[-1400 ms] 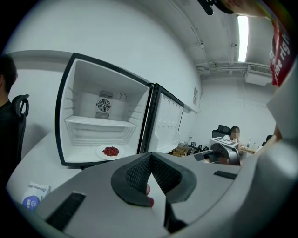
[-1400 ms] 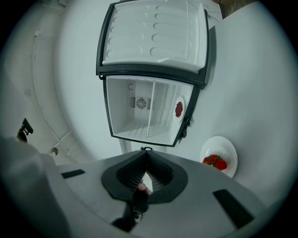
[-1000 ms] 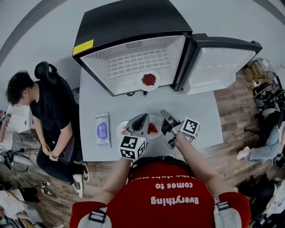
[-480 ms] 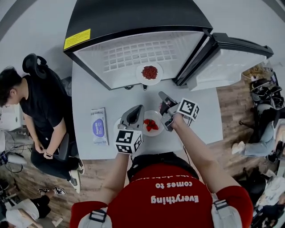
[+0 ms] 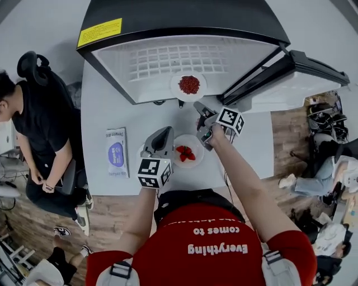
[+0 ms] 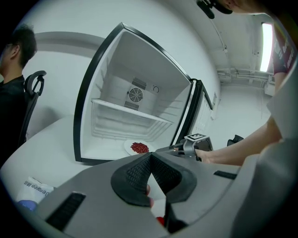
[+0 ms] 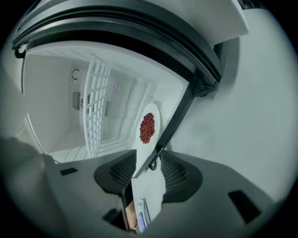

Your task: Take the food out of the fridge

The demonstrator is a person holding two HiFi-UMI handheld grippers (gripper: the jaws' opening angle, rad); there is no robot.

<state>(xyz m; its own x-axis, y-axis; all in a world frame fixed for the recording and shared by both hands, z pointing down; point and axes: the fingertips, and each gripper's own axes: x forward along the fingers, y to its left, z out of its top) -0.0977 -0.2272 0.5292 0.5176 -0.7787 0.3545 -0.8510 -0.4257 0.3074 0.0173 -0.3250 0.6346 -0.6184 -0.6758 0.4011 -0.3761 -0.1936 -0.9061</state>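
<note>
Now the right gripper [image 7: 148, 157] stands wide, with nothing between the pads; its jaws have just been opening. A second ago it sat clenched just beside the right edge of the table plate [image 5: 193, 163]. In the head view it is now off that plate and up near the fridge [image 5: 184, 17] mouth, on the door [image 5: 296, 78] side.

Table plate with strawberries [image 5: 184, 152] rests flat on the table [image 5: 246, 156] in front of the fridge, free of the right gripper. Left gripper [image 6: 151, 157] is clenched, tips together, nothing seen pinched. It hangs just beside the plate's left edge.

Still inside: fridge plate [image 5: 175, 90] with red food [image 5: 189, 84], on the fridge floor at the front lip, below the wire shelf [image 5: 179, 58]. The right gripper view looks straight at it between the parted jaws, not yet touching.

Reading: first dish counts as out and let go, so the task is about half done. The second dish remains, and the right gripper seems lined up for its near rim. That rim is thin and low, so the grip likely needs a shallow approach, with the plate kept level so the heap stays on
</note>
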